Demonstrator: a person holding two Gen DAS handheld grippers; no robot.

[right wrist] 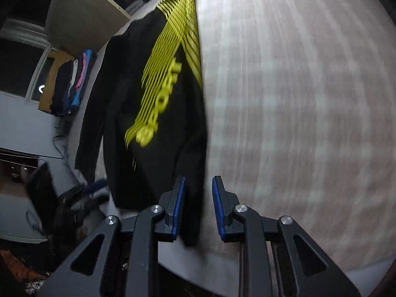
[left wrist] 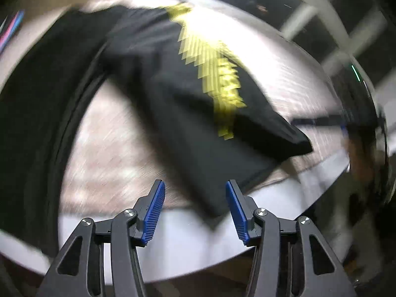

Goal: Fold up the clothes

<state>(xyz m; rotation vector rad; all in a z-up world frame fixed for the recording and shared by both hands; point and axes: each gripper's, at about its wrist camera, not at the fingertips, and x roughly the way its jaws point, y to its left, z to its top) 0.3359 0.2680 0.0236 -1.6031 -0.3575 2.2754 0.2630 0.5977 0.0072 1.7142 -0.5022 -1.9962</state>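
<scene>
So the shirt (left wrist: pixel 173 94) is black with a yellow print (left wrist: pixel 212 74) down the front, and it's lying on the table (left wrist: pixel 111 148), which has a pale, faintly checked cloth on it. It looks partly folded already, a long dark slab with the print running along it, though both views are smeared with blur, so I can't read the lettering or make out the edges cleanly. From my left wrist view a corner of the shirt pokes toward me and sits right in the gap of my left gripper (left wrist: pixel 195 210). The blue pads (left wrist: pixel 154 212) are spread wide and I can't see them touching the cloth, so nothing is pinched there. My right gripper (right wrist: pixel 196 208) is at the other side, and its jaws are also apart, just less so. The shirt's edge runs between the pads (right wrist: pixel 178 208) and close against the left one, but there's a clear gap to the right one, so it isn't clamped. The bare table (right wrist: pixel 297 99) fills everything to the right of the shirt in that view. Further out, past the table's far edge, there's a stack of clothes (right wrist: pixel 71 86) in dark, blue and pink, plus a beige board (right wrist: pixel 84 12) leaning near it, and some dark stuff on the floor (right wrist: pixel 74 205) that's too blurry to name.
</scene>
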